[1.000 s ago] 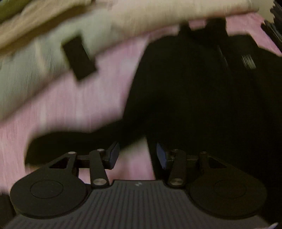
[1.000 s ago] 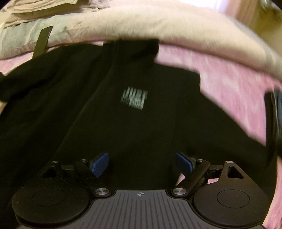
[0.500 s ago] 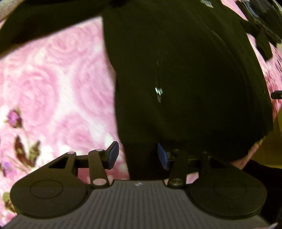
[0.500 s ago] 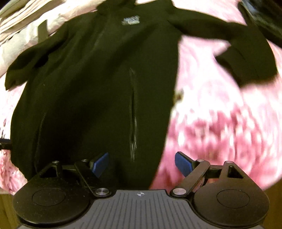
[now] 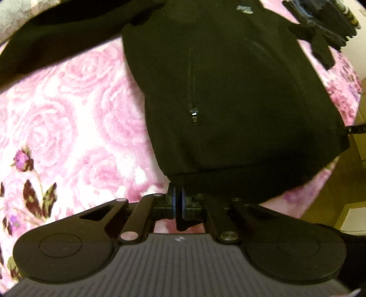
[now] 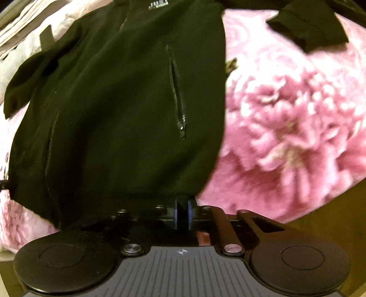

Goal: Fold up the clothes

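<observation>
A black zip jacket [image 5: 228,91] lies face up on a pink floral blanket [image 5: 57,114], collar away from me, sleeves spread to the sides. My left gripper [image 5: 178,201] is shut on the jacket's bottom hem at its left corner. My right gripper [image 6: 182,211] is shut on the hem at its right corner; the jacket [image 6: 114,102] fills the left of that view. A pocket zip [image 6: 178,100] and a small white chest logo [image 6: 157,4] show. A sleeve cuff [image 6: 308,29] lies at upper right.
Pale bedding [image 6: 27,45] is heaped beyond the jacket's collar. A dark folded pile [image 5: 324,18] sits at the far right. The bed edge and brown floor [image 5: 331,194] lie at the lower right of the left wrist view.
Both grippers drew back from the jacket's upper part to its bottom hem and went from open to shut on the hem corners.
</observation>
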